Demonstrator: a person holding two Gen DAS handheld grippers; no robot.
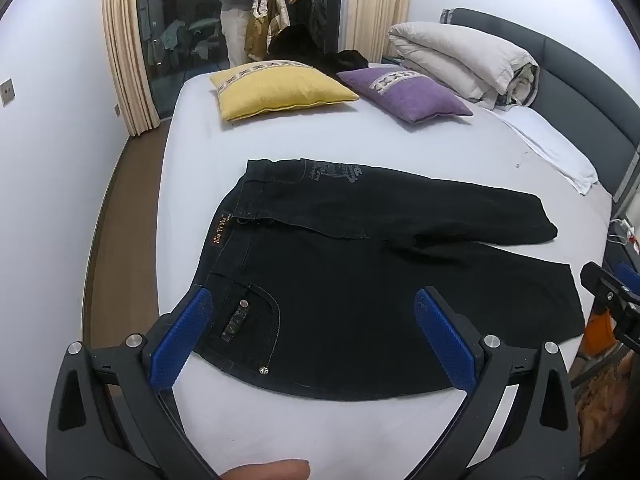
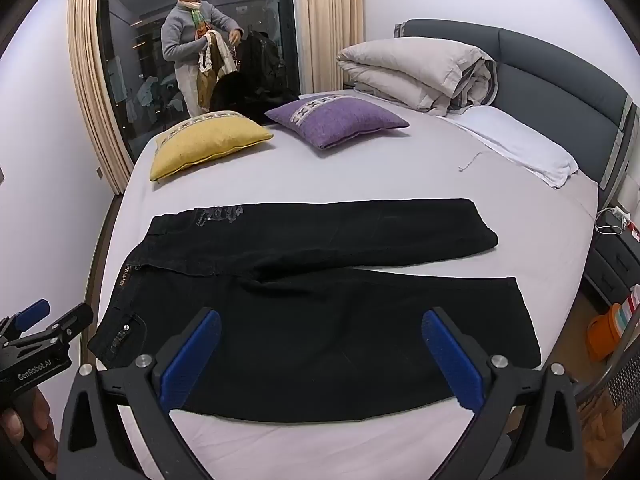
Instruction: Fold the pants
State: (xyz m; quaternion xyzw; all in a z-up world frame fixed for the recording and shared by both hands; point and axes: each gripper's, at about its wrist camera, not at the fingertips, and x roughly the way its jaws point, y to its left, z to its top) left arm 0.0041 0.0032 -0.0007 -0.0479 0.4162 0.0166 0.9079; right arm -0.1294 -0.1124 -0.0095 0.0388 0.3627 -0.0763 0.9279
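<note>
There, the pants [image 1: 340, 280] were spread lengthwise across mid-frame, waistband at left nearest the left claw [image 1: 312, 344], both it and the right claw [image 2: 320, 360] held wide open, empty.

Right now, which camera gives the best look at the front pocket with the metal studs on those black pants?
The left wrist view: the pocket sits close and large, stitching and studs clear. The right wrist view shows it small, near the left edge.

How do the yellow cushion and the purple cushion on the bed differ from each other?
The yellow cushion is mustard yellow; the purple cushion is lilac. The yellow cushion lies nearer the window side of the bed; the purple cushion lies nearer the folded duvet. The two lie apart, not touching. Both are square, lie flat, and carry a pale patterned band.
</note>
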